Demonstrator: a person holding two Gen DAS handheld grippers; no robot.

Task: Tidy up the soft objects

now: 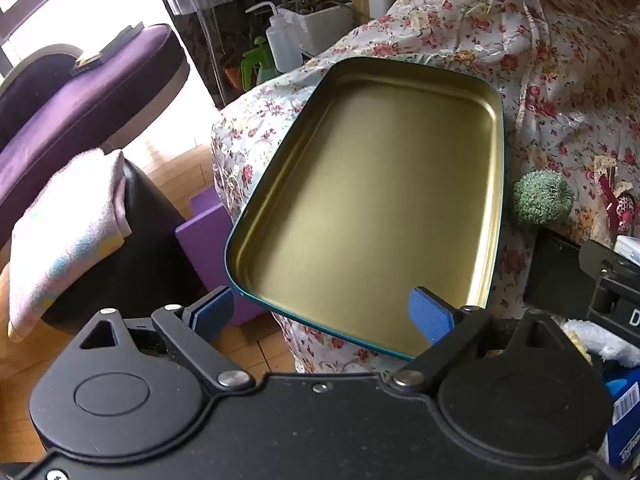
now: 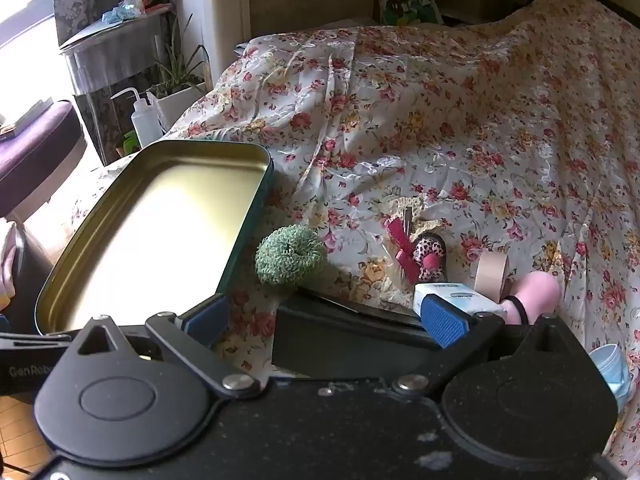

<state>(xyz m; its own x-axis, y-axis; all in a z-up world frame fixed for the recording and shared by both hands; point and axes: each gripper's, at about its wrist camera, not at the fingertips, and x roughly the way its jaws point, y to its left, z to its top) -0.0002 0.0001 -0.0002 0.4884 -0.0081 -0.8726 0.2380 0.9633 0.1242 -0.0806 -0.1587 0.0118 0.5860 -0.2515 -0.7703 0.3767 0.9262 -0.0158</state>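
Note:
A shallow gold tin tray with a teal rim lies on the floral bedspread, holding nothing. My left gripper hangs over the tray's near corner, open, its blue pads clear of the rim. To the tray's right sits a green fuzzy ball. Behind it are a leopard-print plush piece with a pink bow, a red clip and a pink soft object. My right gripper is open above a black box, short of the ball.
A tissue pack, tape roll and blue mask lie near the right gripper. Beside the bed's left edge are a purple box, a folded towel on a black stool, a purple chaise and a squeeze bottle.

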